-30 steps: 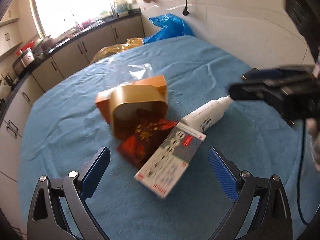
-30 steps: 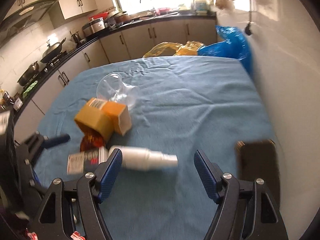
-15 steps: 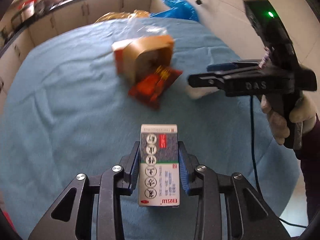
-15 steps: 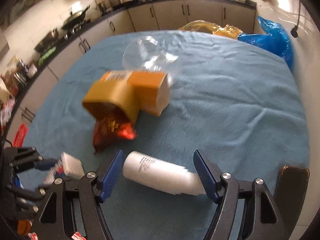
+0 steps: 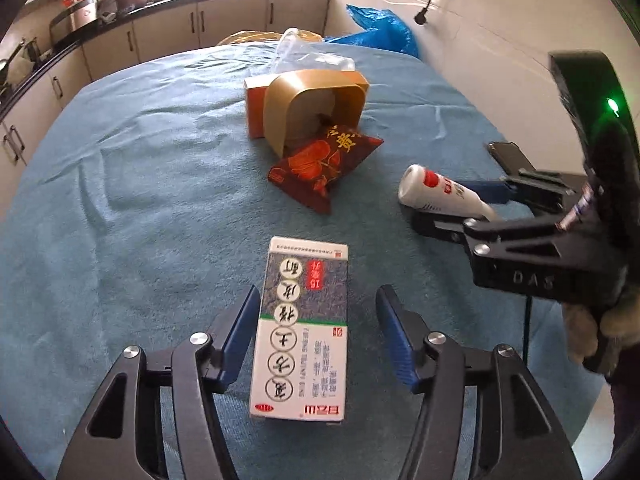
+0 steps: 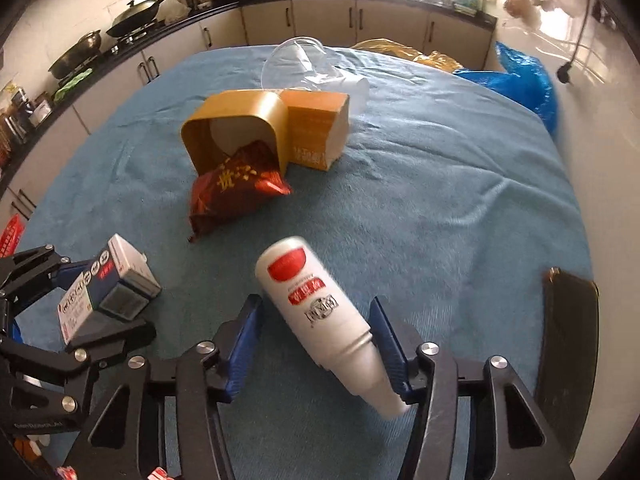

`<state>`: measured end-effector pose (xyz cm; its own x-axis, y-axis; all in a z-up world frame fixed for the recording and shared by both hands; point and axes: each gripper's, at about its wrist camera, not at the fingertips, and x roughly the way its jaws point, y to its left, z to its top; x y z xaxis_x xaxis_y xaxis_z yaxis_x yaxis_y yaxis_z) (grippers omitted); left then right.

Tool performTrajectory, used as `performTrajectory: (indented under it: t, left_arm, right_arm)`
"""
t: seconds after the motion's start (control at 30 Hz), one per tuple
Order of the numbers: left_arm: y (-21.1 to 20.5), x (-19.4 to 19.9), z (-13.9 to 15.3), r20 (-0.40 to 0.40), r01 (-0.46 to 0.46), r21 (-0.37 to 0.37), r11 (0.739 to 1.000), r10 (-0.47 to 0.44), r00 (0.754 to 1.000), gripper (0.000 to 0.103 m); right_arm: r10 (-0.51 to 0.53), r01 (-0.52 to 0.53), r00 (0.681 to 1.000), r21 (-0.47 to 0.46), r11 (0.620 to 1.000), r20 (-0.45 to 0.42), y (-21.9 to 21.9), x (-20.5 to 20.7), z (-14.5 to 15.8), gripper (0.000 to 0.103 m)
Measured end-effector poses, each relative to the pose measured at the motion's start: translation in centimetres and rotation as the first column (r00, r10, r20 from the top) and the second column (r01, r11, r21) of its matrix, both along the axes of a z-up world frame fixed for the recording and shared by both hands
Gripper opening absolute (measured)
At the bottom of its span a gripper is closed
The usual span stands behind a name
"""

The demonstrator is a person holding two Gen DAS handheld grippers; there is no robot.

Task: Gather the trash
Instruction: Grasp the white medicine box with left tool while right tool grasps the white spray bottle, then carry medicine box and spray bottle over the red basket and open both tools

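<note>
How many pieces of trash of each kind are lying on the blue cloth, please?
Boxes: 2 (medicine box, orange box)
White bottle: 1
Gold tub: 1
Red snack packet: 1
Clear cup: 1
Total: 6

I note a white-and-grey medicine box (image 5: 303,330) lying flat at 6 o'clock in my left view, and a white bottle (image 6: 320,312) with a red label lying tilted at 6 o'clock in my right. At 12 o'clock from it a red snack packet (image 6: 236,192) spills from an overturned gold tub (image 6: 236,132); an orange carton (image 6: 318,130) touches the tub, with a clear plastic cup (image 6: 304,64) on its side behind.
</note>
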<state>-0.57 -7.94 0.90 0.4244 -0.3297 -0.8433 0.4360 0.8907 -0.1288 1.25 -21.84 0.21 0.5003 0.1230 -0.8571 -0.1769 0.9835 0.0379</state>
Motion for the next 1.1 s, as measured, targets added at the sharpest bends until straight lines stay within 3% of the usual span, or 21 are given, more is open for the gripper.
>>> performTrajectory:
  t: [0.07, 0.1, 0.13, 0.37, 0.57, 0.83, 1.1]
  left_arm:
    - [0.3, -0.2, 0.1, -0.008, -0.02, -0.005, 1.0, 0.02, 1.0, 0.053]
    - [0.6, -0.2, 0.2, -0.01, -0.037, 0.002, 0.999, 0.037, 0.999, 0.035]
    - [0.9, -0.3, 0.2, -0.014, -0.053, 0.013, 0.999, 0.053, 0.999, 0.033]
    - [5.1, -3.0, 2.2, -0.009, -0.134, -0.043, 0.99, 0.134, 0.991, 0.033]
    - [8.0, -7.1, 4.4, 0.094, -0.187, -0.018, 0.982, 0.188, 0.978, 0.033]
    - [12.8, -11.3, 5.8, 0.158, -0.269, -0.051, 0.962, 0.274, 0.949, 0.033]
    - [17.3, -14.5, 6.1, 0.214, -0.364, -0.077, 0.928, 0.372, 0.903, 0.033]
  right_arm:
    - [-0.036, 0.036, 0.999, -0.008, 0.999, 0.014, 0.0, -0.5, 0.0, 0.034]
    - [-0.049, 0.049, 0.999, 0.0, 0.999, 0.011, -0.2, -0.9, 0.1, 0.033]
    - [-0.065, 0.064, 0.998, 0.01, 0.998, 0.01, -0.3, -1.1, 0.1, 0.033]
    - [-0.098, 0.097, 0.995, 0.06, 0.994, 0.026, 0.3, -3.9, 1.9, 0.032]
    - [-0.083, 0.081, 0.996, 0.086, 0.993, 0.029, 2.4, -7.5, 3.0, 0.033]
    - [-0.033, 0.028, 0.999, 0.164, 0.986, 0.026, 6.0, -11.4, 2.9, 0.033]
    - [0.02, -0.029, 0.999, 0.21, 0.977, 0.049, 10.2, -14.9, 3.2, 0.033]
